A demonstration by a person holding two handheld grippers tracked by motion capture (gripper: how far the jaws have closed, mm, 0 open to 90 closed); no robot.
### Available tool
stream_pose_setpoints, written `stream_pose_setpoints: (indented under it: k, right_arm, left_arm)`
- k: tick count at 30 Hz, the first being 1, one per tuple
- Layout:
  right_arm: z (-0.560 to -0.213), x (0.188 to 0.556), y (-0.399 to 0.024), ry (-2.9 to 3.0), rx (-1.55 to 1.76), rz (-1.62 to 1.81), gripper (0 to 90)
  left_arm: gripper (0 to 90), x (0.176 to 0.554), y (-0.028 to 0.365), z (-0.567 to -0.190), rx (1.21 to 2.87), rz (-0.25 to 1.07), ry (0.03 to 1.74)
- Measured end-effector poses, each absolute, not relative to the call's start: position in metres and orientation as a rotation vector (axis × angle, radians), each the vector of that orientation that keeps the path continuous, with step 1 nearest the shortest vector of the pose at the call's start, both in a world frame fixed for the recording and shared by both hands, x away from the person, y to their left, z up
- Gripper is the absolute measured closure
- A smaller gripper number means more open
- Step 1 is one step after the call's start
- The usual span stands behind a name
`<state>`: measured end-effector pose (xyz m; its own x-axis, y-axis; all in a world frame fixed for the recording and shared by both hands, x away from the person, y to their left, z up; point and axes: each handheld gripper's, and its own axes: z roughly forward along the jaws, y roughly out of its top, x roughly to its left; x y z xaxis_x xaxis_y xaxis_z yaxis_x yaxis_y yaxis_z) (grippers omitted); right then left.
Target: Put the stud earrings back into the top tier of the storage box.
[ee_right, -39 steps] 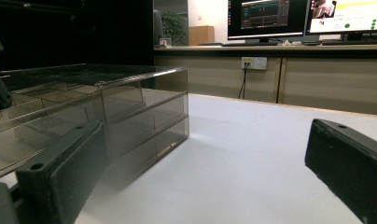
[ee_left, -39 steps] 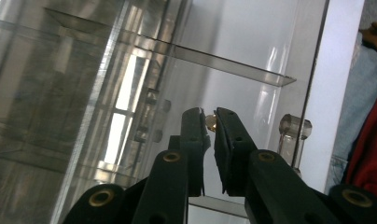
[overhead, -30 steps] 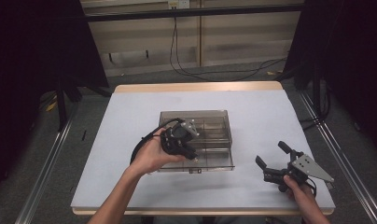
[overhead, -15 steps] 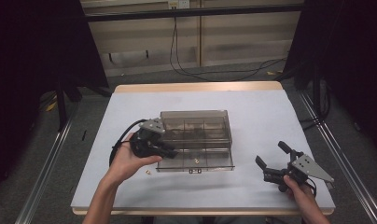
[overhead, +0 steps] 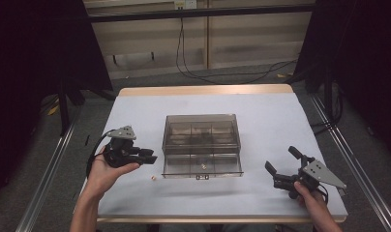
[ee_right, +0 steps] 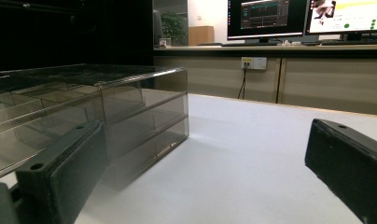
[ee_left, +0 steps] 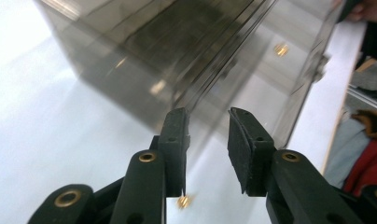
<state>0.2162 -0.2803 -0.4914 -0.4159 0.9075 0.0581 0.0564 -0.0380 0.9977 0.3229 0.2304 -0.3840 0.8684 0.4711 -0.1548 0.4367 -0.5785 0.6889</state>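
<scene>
a: left gripper (overhead: 144,155)?
b: held in the left hand (overhead: 102,170) at the table's left side, just beside the smoky clear box (overhead: 202,145) but apart from it. jaws a narrow gap apart, just been opening, nothing pinched between the pads (ee_left: 176,135).

a: and under that gripper?
b: small brass-coloured piece (overhead: 153,178) lying loose on the white table (overhead: 261,106), near the box's front left corner. seen again in the left gripper view (ee_left: 184,201), below the jaws, touching neither pad.

a: the box itself?
b: sits near the middle of the table, lid down, divided into compartments, latch at the front edge. another small brass piece (overhead: 203,166) inside, in a front compartment. can't tell more about it.

a: right gripper (overhead: 280,171)?
b: held in the right hand (overhead: 313,203) at the table's front right, well apart from the box. jaws spread wide, empty, pointing toward the box; in the right gripper view the box (ee_right: 93,121) stands off to the left between and beyond them.

a: background?
b: monitors (ee_right: 266,17) on a bench behind the table, cable (overhead: 184,53) hanging down the far wall.
</scene>
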Motion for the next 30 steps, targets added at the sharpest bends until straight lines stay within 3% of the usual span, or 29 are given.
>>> stream_pose_setpoints:
  k: [7, 16, 17, 20, 21, 23, 28, 30]
  right_arm:
    - [-0.491, 0.216, -0.280, 1.533, 1.040, 1.537, 0.0]
    - [-0.492, 0.216, -0.280, 1.538, 1.035, 1.534, 0.0]
    - [-0.492, 0.216, -0.280, 1.536, 1.037, 1.536, 0.0]
    - [-0.492, 0.216, -0.280, 1.536, 1.037, 1.537, 0.0]
    - [-0.492, 0.216, -0.280, 1.537, 1.036, 1.537, 0.0]
    - [-0.492, 0.216, -0.280, 1.537, 1.037, 1.537, 0.0]
    - [-0.492, 0.216, -0.280, 1.536, 1.036, 1.538, 0.0]
    - [-0.492, 0.216, -0.280, 1.537, 1.036, 1.538, 0.0]
  left_arm:
    - [74.0, 0.328, 0.234, -0.414, 2.349, -0.007, 0.677]
    - [75.1, 0.324, 0.223, -0.434, 2.474, -0.050, 0.727]
    - [75.3, 0.326, 0.224, -0.433, 2.538, -0.054, 0.675]
    - [76.2, 0.322, 0.215, -0.438, 2.514, -0.060, 0.757]
    - [76.5, 0.325, 0.215, -0.437, 2.575, -0.066, 0.675]
    - [76.5, 0.321, 0.209, -0.440, 2.534, -0.080, 0.734]
    - [76.6, 0.326, 0.207, -0.443, 2.621, -0.084, 0.669]
    - [76.6, 0.323, 0.204, -0.446, 2.559, -0.093, 0.749]
